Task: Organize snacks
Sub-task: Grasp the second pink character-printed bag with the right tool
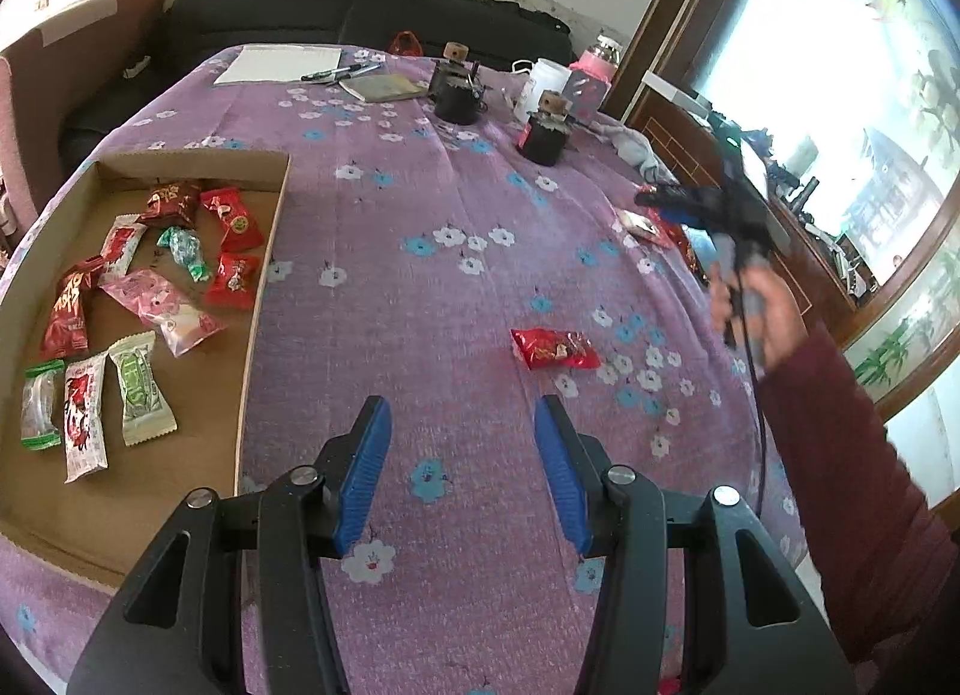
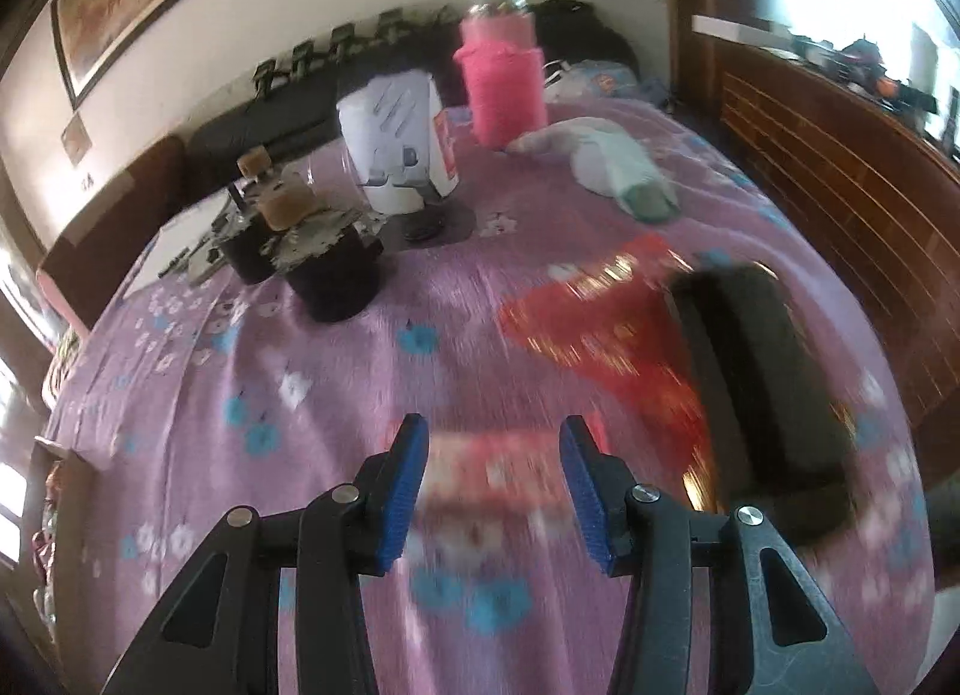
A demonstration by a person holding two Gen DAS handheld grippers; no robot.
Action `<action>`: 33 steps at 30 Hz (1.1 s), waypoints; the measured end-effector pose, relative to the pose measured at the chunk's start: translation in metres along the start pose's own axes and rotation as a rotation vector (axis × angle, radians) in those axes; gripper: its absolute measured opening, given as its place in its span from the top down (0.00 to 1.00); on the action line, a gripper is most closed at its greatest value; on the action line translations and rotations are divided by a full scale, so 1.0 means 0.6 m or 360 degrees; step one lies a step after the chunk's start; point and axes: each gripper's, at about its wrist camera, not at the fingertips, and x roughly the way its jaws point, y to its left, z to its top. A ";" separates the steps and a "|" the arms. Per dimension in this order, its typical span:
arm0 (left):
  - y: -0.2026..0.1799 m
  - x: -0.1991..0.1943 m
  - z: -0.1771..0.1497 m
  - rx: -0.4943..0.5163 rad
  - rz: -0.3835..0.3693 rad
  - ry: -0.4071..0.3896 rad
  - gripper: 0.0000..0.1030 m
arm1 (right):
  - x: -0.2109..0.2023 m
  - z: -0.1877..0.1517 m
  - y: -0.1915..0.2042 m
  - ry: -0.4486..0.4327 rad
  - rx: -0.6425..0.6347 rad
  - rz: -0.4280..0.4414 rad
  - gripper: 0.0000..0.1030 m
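A shallow cardboard box [image 1: 264,299] on the left of the purple flowered table holds several wrapped snacks [image 1: 168,299], red, pink and green. A loose red snack packet [image 1: 555,348] lies on the cloth just ahead and right of my open, empty left gripper [image 1: 462,425]. My right gripper [image 1: 660,197] hovers at the far right edge over more snacks [image 1: 645,224]. In the right wrist view my right gripper [image 2: 492,443] is open, with a blurred pink-red snack packet [image 2: 492,470] lying between its fingers and a red bag [image 2: 606,317] beyond.
Two black pots [image 1: 543,140] with cork tops, a white container [image 2: 399,149], a pink-sleeved bottle [image 2: 504,83], a crumpled cloth [image 2: 612,164] and a black flat object [image 2: 762,383] stand near the right gripper. Paper and pens [image 1: 339,72] lie at the table's far side. A wooden cabinet [image 2: 840,179] flanks the right.
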 end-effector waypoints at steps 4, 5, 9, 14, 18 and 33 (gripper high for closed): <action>0.002 0.000 -0.001 -0.0001 0.0026 0.0008 0.53 | 0.052 0.009 -0.005 0.0169 0.0028 0.0046 0.54; 0.003 0.001 -0.001 -0.0006 0.0027 0.0008 0.53 | 0.048 0.001 -0.004 0.0169 0.0020 0.0061 0.53; 0.011 0.010 0.004 -0.0039 0.0001 0.0014 0.53 | 0.005 -0.047 0.000 0.0283 0.0055 0.0293 0.53; 0.003 0.027 0.003 -0.0037 -0.0065 0.0048 0.53 | -0.063 -0.141 0.002 0.0516 0.0157 0.0795 0.53; -0.010 0.030 -0.001 0.0000 -0.0091 0.0064 0.53 | -0.138 -0.179 -0.029 0.0315 0.0214 0.0833 0.52; -0.058 0.063 0.010 0.0291 0.0166 0.0093 0.53 | -0.160 -0.279 0.113 0.0187 -0.0298 0.0386 0.44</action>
